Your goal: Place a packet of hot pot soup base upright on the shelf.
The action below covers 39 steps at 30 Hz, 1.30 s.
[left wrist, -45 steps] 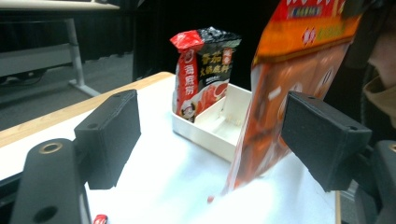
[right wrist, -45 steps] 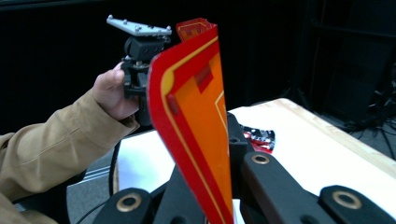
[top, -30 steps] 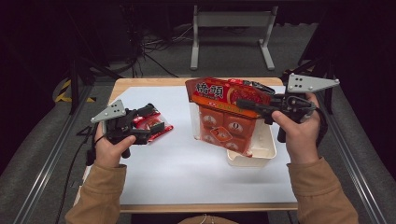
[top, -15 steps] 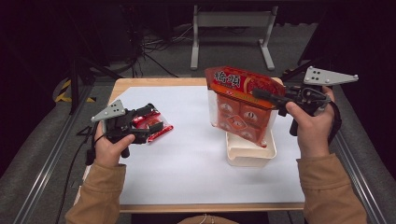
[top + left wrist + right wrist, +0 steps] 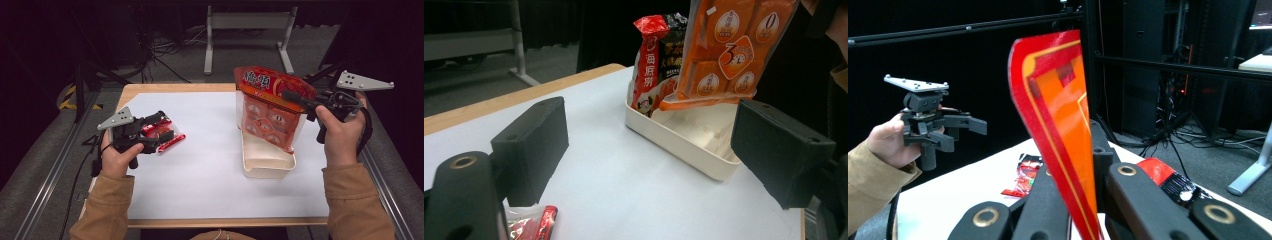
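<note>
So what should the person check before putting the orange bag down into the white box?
1. Right gripper pinching the orange bag: ok.
2. Bag hanging above the white box: ok.
3. Room in the box beside the red packet standing in it: ok, the near part is bare.
4. Left gripper away from the box: ok, open.
5. Small red packet out of the way: ok.
6. Bag sealed: cannot tell.

You work at a wood-edged bench (image 5: 150,89) covered by a white sheet (image 5: 210,170), standing on grey carpet (image 5: 45,165). Beyond it the room is dark, with a grey metal frame (image 5: 247,22), loose cables (image 5: 160,52) and yellow-black floor tape (image 5: 67,97).
</note>
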Tool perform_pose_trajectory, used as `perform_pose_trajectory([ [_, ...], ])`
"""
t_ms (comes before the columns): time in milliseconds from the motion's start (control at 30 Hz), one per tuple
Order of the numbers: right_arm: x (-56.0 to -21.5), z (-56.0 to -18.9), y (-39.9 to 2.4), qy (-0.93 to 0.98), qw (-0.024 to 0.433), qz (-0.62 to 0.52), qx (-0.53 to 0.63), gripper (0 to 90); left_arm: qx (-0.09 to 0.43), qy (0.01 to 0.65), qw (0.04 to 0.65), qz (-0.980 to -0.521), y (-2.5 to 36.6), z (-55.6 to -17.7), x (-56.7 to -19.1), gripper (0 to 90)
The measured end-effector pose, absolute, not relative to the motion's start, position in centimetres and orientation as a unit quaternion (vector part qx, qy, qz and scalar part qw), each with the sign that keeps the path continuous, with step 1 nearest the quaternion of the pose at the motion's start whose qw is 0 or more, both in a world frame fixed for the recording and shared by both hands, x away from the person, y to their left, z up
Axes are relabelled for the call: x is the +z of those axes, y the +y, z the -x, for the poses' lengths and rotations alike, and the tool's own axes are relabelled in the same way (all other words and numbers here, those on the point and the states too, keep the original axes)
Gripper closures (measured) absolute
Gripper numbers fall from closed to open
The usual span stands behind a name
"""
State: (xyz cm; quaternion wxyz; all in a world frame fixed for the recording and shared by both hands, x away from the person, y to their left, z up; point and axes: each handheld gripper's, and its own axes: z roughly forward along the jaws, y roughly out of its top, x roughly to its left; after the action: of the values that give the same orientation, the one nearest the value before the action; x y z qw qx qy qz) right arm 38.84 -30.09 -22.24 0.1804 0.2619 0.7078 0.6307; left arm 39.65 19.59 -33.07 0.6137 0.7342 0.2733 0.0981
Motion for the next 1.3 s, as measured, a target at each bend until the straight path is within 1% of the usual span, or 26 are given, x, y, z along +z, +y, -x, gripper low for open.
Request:
perform_pose_trajectory([
  [567, -24.1, -39.6, -30.7, 0.693, 0.191, -0.292, 0.631, 89.9, 0.097, 0.273, 0.615, -0.733, 19.6, -39.6, -33.1, 16.2],
  [1100, -27.4, -40.7, -31.3, 0.689, 0.196, -0.308, 0.627, 89.9, 0.098, 0.273, 0.612, -0.736, 19.6, -39.8, -33.3, 16.2],
  [1300, -28.5, -40.6, -32.0, 0.682, 0.196, -0.318, 0.629, 89.8, 0.098, 0.273, 0.61, -0.738, 19.4, -39.9, -33.4, 16.2],
])
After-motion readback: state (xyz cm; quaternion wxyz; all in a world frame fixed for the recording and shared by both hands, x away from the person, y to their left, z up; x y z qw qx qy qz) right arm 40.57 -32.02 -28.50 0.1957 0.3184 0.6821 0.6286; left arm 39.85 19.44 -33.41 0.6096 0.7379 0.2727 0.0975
